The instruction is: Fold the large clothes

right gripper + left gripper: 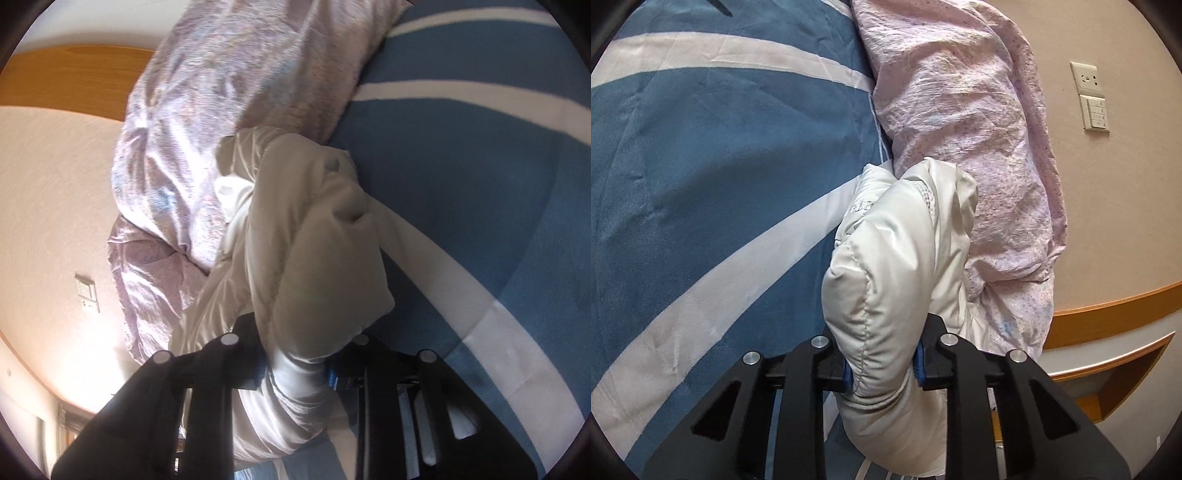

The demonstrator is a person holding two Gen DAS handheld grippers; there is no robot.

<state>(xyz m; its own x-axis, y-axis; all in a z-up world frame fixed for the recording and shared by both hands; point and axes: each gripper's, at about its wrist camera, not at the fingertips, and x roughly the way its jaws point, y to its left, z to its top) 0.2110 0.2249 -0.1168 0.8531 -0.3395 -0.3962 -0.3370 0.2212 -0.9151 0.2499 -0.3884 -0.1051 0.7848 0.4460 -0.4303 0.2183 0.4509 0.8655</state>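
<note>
A white padded jacket [886, 266] hangs bunched over the bed. My left gripper [884, 365] is shut on a thick quilted fold of it, lifted above the blue and white striped bedspread [701, 166]. In the right wrist view the same jacket [325, 258] bulges out ahead of the fingers. My right gripper [297, 369] is shut on another fold of the jacket. A snap button [333, 162] shows near the top of the bundle. The rest of the jacket is hidden below the grippers.
A crumpled pink floral quilt [967, 129] lies along the bed's edge by the wall and also shows in the right wrist view [221, 110]. A wall socket and switch [1091, 98] sit on the beige wall. A wooden ledge [1108, 314] runs below.
</note>
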